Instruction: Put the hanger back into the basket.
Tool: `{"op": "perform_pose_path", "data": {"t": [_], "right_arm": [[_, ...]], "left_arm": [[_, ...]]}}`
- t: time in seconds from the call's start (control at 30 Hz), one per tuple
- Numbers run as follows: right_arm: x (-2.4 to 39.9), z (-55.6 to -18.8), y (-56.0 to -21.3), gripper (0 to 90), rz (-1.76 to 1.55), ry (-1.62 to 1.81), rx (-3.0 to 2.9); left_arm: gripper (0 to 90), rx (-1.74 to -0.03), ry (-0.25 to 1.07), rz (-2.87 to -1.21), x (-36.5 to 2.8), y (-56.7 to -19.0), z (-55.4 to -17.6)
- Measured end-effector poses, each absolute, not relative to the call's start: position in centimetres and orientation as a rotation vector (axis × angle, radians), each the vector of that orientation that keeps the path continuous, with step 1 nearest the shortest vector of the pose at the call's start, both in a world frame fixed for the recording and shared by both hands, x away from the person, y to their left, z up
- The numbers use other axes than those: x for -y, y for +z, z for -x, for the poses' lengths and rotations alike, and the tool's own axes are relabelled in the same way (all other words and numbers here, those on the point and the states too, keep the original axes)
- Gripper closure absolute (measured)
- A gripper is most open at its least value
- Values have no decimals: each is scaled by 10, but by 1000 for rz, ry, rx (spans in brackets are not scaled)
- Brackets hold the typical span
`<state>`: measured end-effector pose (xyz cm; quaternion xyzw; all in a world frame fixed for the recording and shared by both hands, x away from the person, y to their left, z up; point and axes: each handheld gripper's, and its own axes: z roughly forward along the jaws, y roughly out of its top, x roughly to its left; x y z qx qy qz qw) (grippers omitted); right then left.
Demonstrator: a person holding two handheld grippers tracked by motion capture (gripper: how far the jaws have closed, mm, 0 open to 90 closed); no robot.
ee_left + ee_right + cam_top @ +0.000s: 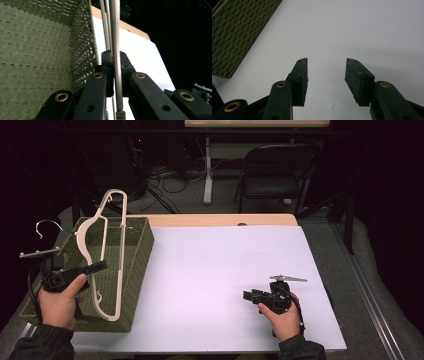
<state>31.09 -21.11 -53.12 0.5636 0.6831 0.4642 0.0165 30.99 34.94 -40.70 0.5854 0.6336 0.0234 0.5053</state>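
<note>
Two hand-held grippers: left (100, 266) clamps hanger (120, 270) over basket (142, 251); right (248, 296) rests level, jaws apart.

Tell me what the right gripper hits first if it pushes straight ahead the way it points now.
Probably the green woven basket. The right gripper, jaws open and empty, points left across bare white tabletop; nothing lies between, though depth is hard to judge.

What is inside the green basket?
A cream hanger stands tilted in the green basket, its top poking above the rim. The left tongs pinch one of its bars. The basket's near wall hides part of the bottom, so smaller things could lie unseen.
</note>
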Motion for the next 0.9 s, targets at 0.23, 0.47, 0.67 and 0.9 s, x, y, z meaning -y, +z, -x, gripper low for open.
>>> {"op": "perform_pose_path", "data": {"t": [0.23, 0.47, 0.67, 0.9], "right_arm": [[211, -311, -533, 531, -1753, 1453, -2099], [212, -311, -533, 531, -1770, 1440, -2108], [211, -312, -535, 532, -1775, 1448, -2090], [211, -312, -536, 531, -1775, 1443, -2092]], "left_arm": [[866, -1536, 60, -1447, -364, -404, -314], [868, -1568, 40, -1507, -386, -398, -323], [868, -1537, 83, -1637, -409, -387, -336], [870, -1490, 116, -1746, -434, -380, -351]]}}
